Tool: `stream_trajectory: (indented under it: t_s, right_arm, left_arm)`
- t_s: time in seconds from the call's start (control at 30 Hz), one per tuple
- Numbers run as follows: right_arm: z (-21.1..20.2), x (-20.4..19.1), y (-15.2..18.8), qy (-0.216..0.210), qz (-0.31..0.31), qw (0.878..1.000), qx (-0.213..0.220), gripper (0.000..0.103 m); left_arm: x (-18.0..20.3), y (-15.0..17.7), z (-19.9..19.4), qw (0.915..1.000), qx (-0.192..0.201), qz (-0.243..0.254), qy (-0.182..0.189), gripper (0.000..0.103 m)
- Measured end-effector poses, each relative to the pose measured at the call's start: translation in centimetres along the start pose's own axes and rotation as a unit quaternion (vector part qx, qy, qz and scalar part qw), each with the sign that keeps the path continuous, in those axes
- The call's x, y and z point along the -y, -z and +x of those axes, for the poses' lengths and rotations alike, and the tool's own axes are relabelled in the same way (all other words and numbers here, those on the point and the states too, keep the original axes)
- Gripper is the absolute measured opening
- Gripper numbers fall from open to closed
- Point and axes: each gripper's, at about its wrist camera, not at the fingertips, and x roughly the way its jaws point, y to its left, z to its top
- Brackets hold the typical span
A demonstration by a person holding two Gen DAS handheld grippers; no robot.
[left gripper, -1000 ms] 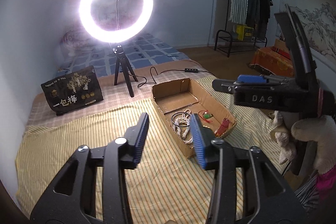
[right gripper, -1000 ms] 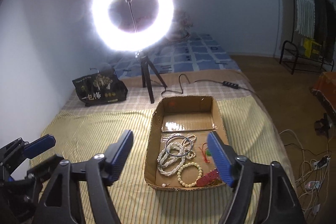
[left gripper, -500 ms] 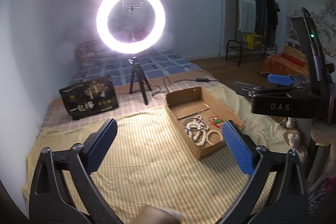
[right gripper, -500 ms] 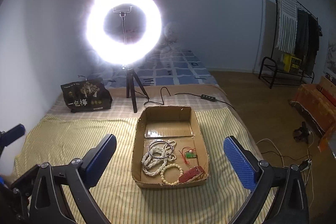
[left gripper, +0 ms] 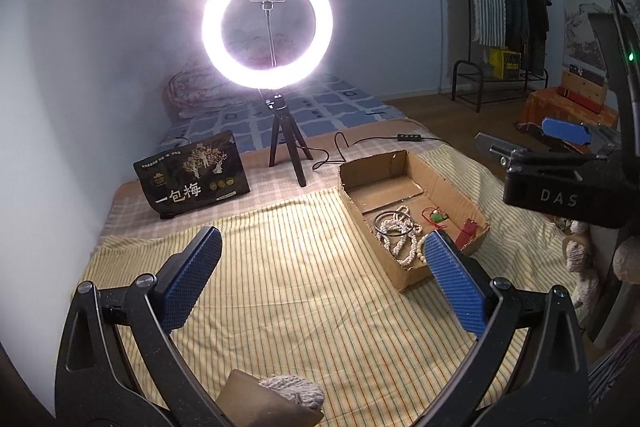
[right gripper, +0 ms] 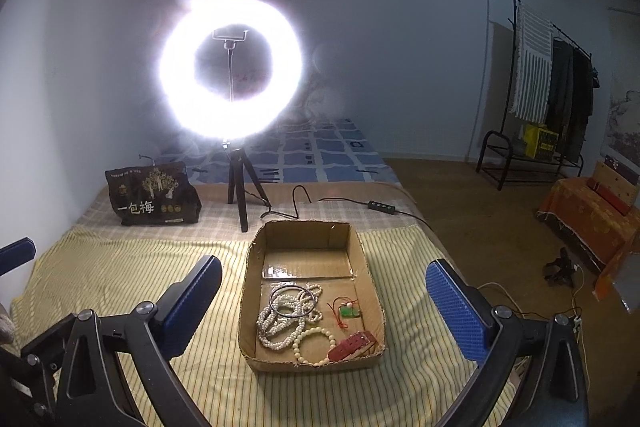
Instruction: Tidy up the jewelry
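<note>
An open cardboard box (right gripper: pixel 248 291) lies on the yellow striped cloth (right gripper: pixel 120 267) on a bed. In its near half lie a white pearl necklace (right gripper: pixel 280 323), a dark bangle (right gripper: pixel 290 301), a cream bead bracelet (right gripper: pixel 316 345), a green pendant on red cord (right gripper: pixel 348 311) and a red flat piece (right gripper: pixel 352 343). The box (left gripper: pixel 460 193) also shows in the left wrist view, right of centre. My left gripper (left gripper: pixel 324 279) is open and empty above the cloth, left of the box. My right gripper (right gripper: pixel 324 303) is open and empty, held above the box's near end.
A lit ring light on a small tripod (right gripper: pixel 240 195) stands behind the box, its cable and switch (right gripper: pixel 382 207) trailing right. A black snack bag (right gripper: pixel 154 195) stands at the back left. A clothes rack (right gripper: pixel 536 99) and an orange-covered bench (right gripper: pixel 588 215) stand across the floor.
Both grippers have opened wide and drawn back from the box, so more of the bed and room shows. The jewelry in the box has not moved.
</note>
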Motion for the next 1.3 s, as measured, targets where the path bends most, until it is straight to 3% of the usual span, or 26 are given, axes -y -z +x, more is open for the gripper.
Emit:
stream_trajectory:
  t_s: [1.3]
  right_arm:
    - [-0.19,0.51,0.30,0.005,0.008,1.000,0.004,0.103]
  left_arm:
    - [0.24,-0.31,-0.44,1.0000,0.007,0.003,-0.004,0.103]
